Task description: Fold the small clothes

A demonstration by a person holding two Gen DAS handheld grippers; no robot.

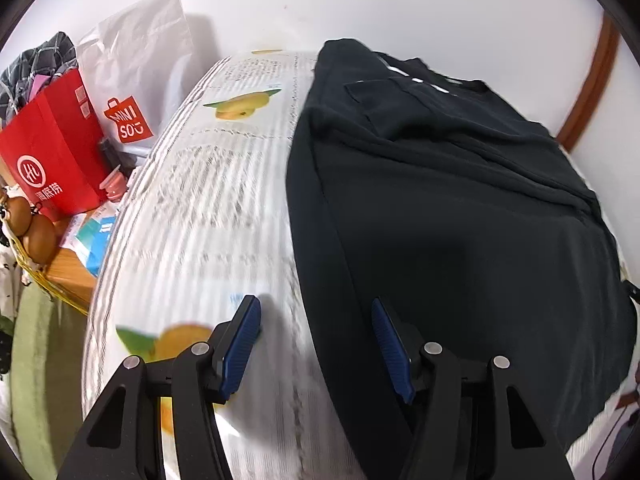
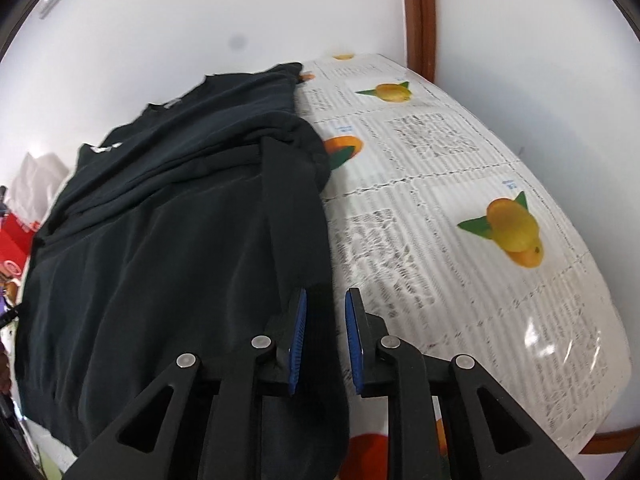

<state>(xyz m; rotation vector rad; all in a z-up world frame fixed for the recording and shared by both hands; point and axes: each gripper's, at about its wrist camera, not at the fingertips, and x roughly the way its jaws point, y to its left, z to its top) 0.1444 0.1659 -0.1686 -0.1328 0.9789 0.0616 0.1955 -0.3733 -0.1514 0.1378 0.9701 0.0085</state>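
A black t-shirt (image 1: 440, 208) lies on a table covered with a newsprint-and-orange patterned cloth (image 1: 208, 200); its sleeves are folded in over the body. My left gripper (image 1: 316, 324) is open, straddling the shirt's left edge near the hem, with one finger over the cloth and one over the shirt. In the right wrist view the shirt (image 2: 160, 240) fills the left half. My right gripper (image 2: 326, 320) has its jaws narrowed around the shirt's right edge fabric near the hem.
Left of the table stand a red paper bag (image 1: 52, 160), a white Miniso bag (image 1: 132, 80), small boxes and brown eggs (image 1: 36, 232) on a wooden surface. A white wall and brown wooden trim (image 2: 418, 16) lie behind. Patterned cloth (image 2: 460, 220) extends to the right.
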